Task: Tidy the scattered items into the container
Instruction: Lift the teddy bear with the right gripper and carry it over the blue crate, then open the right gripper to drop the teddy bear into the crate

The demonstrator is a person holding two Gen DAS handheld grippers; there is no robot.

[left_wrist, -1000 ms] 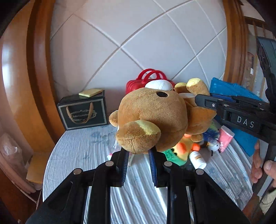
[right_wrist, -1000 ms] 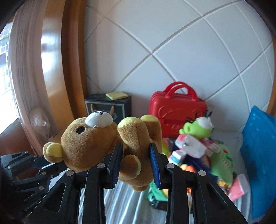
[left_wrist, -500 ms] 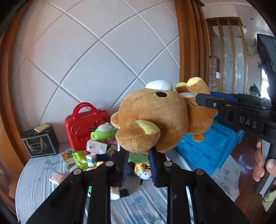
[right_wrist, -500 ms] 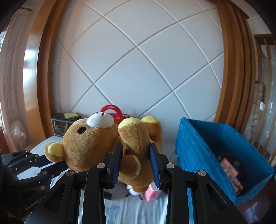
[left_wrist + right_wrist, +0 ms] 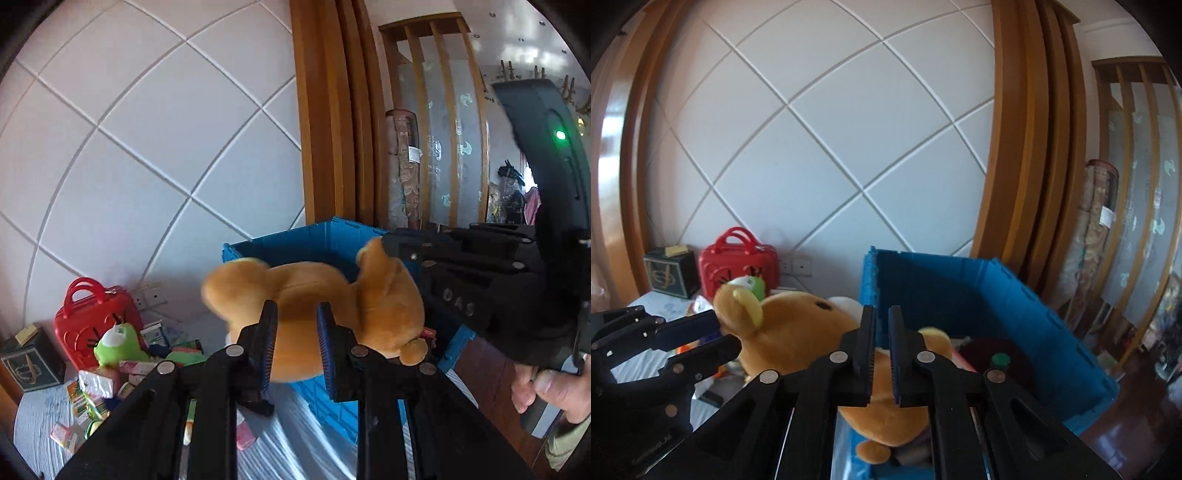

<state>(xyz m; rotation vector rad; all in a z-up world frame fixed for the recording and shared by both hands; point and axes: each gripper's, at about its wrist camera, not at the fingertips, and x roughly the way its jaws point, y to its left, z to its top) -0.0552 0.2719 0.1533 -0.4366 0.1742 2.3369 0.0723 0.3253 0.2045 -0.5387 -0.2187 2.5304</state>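
Brown plush fills both of my wrist views: a teddy bear [image 5: 314, 295] hangs blurred across the near wall of the blue crate [image 5: 295, 243]. Its head and yellow-lined ear are outside the crate on the table side, and its legs are over the inside. I cannot tell whether it rests on the rim or is clear of it. My left gripper [image 5: 295, 332] has its jaws at a narrow gap. The bear's body shows through that gap, but I cannot tell from either camera whether the pads pinch any of it. Seen from the right wrist, that gripper's tips sit just beside the bear's head. My right gripper [image 5: 881, 339] is closing its jaws to a thin slit with nothing between them, and the bear lies behind and below the fingers. From the left wrist it reaches in from the right edge at the bear's leg, and a hand [image 5: 550, 387] is wrapped around its handle. Inside the crate a few small things lie on the floor, one with a green cap [image 5: 999, 358]. On the striped tablecloth [image 5: 37, 417] beyond the crate, a red case [image 5: 92, 317] stands against the tiled wall. A green plush toy [image 5: 114, 343] and a heap of small packets [image 5: 96, 382] are in front of it, and a dark box [image 5: 29, 365] sits just beside it.
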